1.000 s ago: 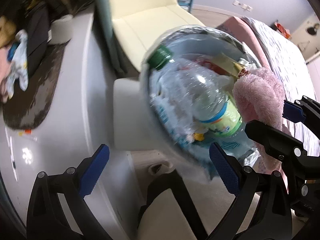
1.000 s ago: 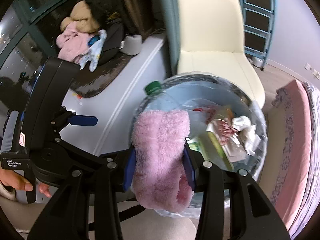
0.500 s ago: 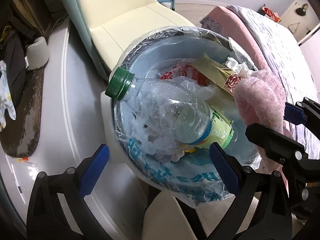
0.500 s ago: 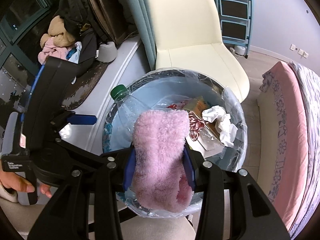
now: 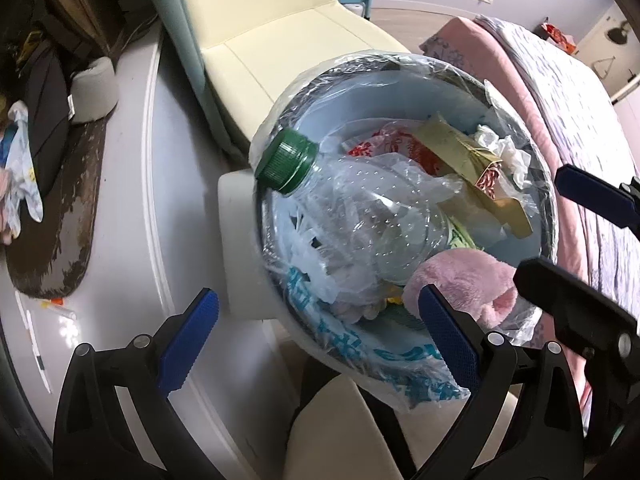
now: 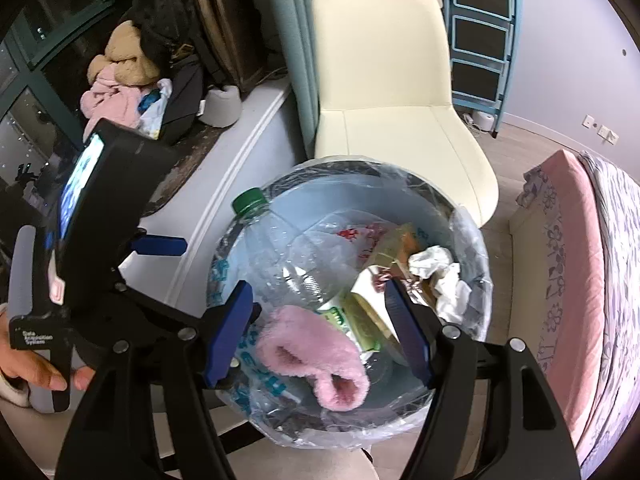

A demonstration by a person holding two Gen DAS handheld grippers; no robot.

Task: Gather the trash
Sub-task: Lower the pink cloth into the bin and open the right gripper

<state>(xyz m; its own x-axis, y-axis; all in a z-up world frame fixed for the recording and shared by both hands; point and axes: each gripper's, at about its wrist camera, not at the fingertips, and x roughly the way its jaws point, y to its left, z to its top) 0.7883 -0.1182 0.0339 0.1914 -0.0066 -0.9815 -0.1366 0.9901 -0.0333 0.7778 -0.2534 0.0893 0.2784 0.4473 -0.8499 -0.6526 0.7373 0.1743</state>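
**Bin between chair, ledge and bed**

The bin (image 6: 478,276) stands before the chair (image 6: 384,92), with the ledge (image 6: 224,168) to its left and the bed (image 6: 580,264) to its right. In the bin, a bottle (image 6: 280,256) lies along the left side, its cap (image 6: 250,200) at the far-left rim. A slipper (image 6: 320,360) lies at the near rim, touching the bottle's base. A carton (image 5: 468,160) lies right of the bottle, and crumpled tissue (image 6: 440,272) sits at the right rim beyond it. On the ledge's far end lie a pillow (image 6: 222,106) and a heap of clothes (image 6: 116,80). A shelf (image 6: 480,24) stands behind the chair.
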